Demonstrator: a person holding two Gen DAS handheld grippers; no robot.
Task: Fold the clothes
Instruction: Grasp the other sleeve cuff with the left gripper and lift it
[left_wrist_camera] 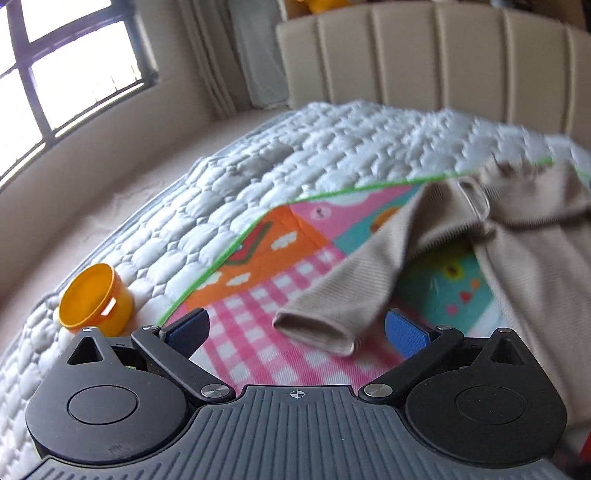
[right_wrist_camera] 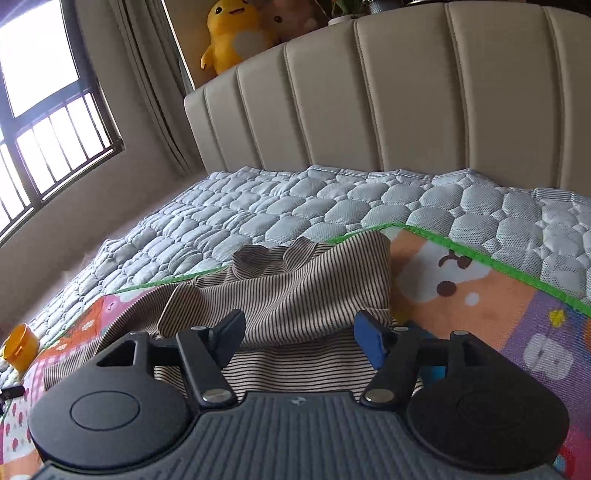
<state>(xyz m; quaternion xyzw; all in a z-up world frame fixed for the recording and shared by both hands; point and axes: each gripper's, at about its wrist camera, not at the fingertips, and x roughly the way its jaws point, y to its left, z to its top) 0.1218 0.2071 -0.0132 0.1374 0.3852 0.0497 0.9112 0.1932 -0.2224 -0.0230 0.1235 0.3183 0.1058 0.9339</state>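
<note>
A beige, finely striped long-sleeved top lies on a colourful play mat spread over the bed. Its left sleeve reaches down to a cuff just ahead of my left gripper, which is open and empty, with the cuff between and beyond the blue pads. In the right wrist view the top is folded over itself, and my right gripper is open just above the fold, holding nothing.
An orange plastic tub lies on its side on the quilted mattress cover left of the mat; it also shows in the right wrist view. A padded beige headboard stands behind. A window and a yellow plush toy are at the left.
</note>
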